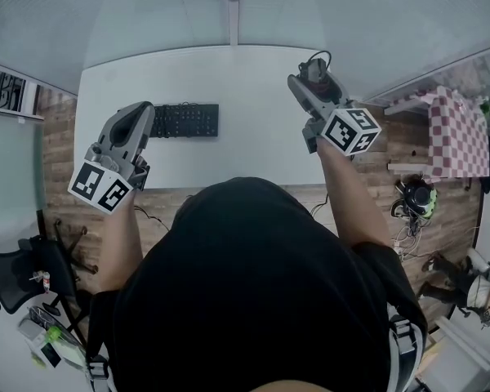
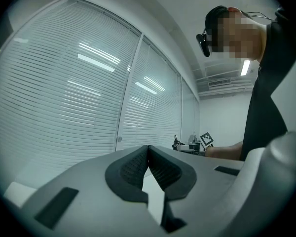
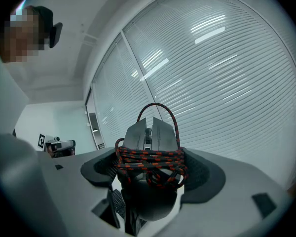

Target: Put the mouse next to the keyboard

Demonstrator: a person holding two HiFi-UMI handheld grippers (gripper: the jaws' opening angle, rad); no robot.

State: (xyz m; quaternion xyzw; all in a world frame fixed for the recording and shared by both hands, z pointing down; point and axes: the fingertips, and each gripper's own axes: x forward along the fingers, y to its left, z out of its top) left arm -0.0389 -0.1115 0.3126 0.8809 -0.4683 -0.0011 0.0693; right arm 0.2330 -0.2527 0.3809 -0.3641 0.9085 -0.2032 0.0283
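A dark mouse (image 3: 150, 152) with a red-and-black braided cord wound round it sits between the jaws of my right gripper (image 3: 150, 174), which is shut on it. In the head view the right gripper (image 1: 314, 76) is held up over the white table's (image 1: 253, 149) right side, with the mouse (image 1: 314, 68) at its tip. A black keyboard (image 1: 184, 120) lies on the table's left half. My left gripper (image 1: 135, 122) hovers at the keyboard's left end; in the left gripper view its jaws (image 2: 149, 159) are pressed together with nothing between them.
White slatted blinds fill the wall beyond the table. A red-checked cloth (image 1: 456, 133) lies at the right over a wooden floor, with cables and small gear (image 1: 415, 200) below it. An office chair (image 1: 20, 276) stands at the lower left.
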